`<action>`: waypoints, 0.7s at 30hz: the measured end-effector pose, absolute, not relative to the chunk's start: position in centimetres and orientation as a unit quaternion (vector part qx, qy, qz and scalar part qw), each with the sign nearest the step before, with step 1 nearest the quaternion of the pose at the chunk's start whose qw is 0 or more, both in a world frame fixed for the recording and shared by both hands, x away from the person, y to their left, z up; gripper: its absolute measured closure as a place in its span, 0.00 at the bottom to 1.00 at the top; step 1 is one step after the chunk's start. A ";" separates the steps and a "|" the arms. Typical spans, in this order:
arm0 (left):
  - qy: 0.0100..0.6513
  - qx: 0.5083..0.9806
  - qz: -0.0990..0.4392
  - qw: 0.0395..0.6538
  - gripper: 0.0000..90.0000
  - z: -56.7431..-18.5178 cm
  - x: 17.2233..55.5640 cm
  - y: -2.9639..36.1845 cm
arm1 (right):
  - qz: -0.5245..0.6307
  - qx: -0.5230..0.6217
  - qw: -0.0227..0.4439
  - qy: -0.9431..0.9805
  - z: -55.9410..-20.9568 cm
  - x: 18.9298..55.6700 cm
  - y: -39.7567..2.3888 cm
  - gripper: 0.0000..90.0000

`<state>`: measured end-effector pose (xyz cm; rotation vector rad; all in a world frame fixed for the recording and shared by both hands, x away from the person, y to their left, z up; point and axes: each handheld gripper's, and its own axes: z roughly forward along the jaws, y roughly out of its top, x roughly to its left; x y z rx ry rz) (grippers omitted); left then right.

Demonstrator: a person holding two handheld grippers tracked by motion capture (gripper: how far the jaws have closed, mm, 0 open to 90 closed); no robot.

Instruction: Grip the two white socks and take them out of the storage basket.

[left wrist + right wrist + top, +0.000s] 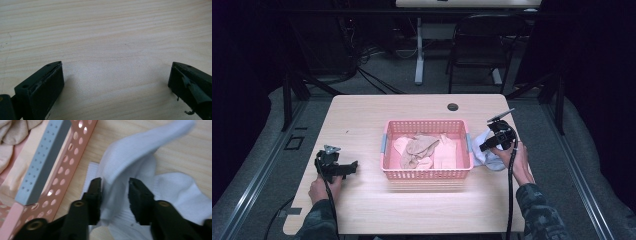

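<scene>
Right gripper view: right claw (114, 195) part-open astride soft ribbed white socks (140, 170); left claw (116, 82) open.

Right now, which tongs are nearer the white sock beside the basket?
Right. The right tongs straddle the white sock on the table just right of the pink basket, jaws apart with fabric between them. The left tongs rest on bare table on the basket's far side.
</scene>
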<state>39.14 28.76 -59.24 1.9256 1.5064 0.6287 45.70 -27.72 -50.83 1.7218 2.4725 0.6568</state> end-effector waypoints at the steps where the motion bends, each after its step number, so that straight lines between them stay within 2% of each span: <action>1: 0.569 0.727 0.237 0.304 0.00 -59.2 39.1 28.8 | 0.215 0.555 0.031 0.803 -50.6 45.5 -27.8 0.58; 4: 0.569 0.727 0.237 0.304 0.00 -59.2 39.1 28.8 | 0.222 0.549 0.044 0.805 -49.7 44.8 -28.0 0.47; 5: 0.568 0.727 0.237 0.304 0.00 -59.2 39.1 28.8 | 0.226 0.549 0.055 0.803 -49.1 44.3 -28.2 0.38; 6: 0.568 0.727 0.237 0.304 0.00 -59.2 39.1 28.8 | 0.226 0.549 0.055 0.803 -49.1 44.3 -28.2 0.38; 12: 0.569 0.727 0.237 0.304 0.00 -59.2 39.1 28.8 | 0.243 0.539 0.076 0.803 -47.2 41.9 -29.2 0.20; 21: 0.569 0.726 0.237 0.303 0.00 -59.2 39.1 28.7 | 0.242 0.527 0.092 0.810 -46.2 38.6 -30.4 0.15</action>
